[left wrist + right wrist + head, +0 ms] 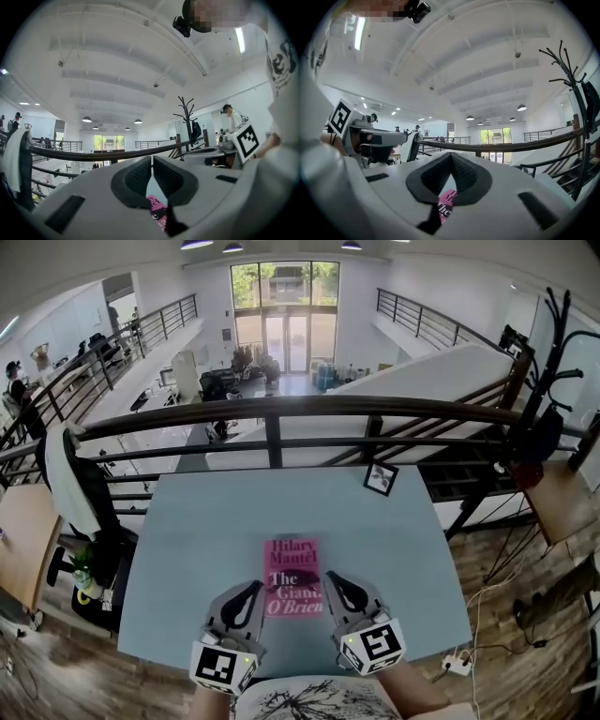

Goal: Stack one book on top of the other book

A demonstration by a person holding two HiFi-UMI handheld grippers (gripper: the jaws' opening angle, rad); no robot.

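Observation:
A pink book (292, 577) with the title "The Giant, O'Brien" lies flat on the pale blue table (206, 521), near its front edge. I see only this one cover. My left gripper (256, 585) sits just left of the book's lower half, and my right gripper (329, 576) just right of it. Both are shut with nothing between the jaws. In the left gripper view the pink book (157, 208) shows below the shut left gripper (152, 159). The right gripper view shows the book (446, 206) under the shut right gripper (451, 157).
A small square marker card (380, 478) lies at the table's far right corner. A dark railing (281, 413) runs behind the table, over an open hall. A chair draped in white cloth (70, 479) stands to the left, a coat rack (544, 362) to the right.

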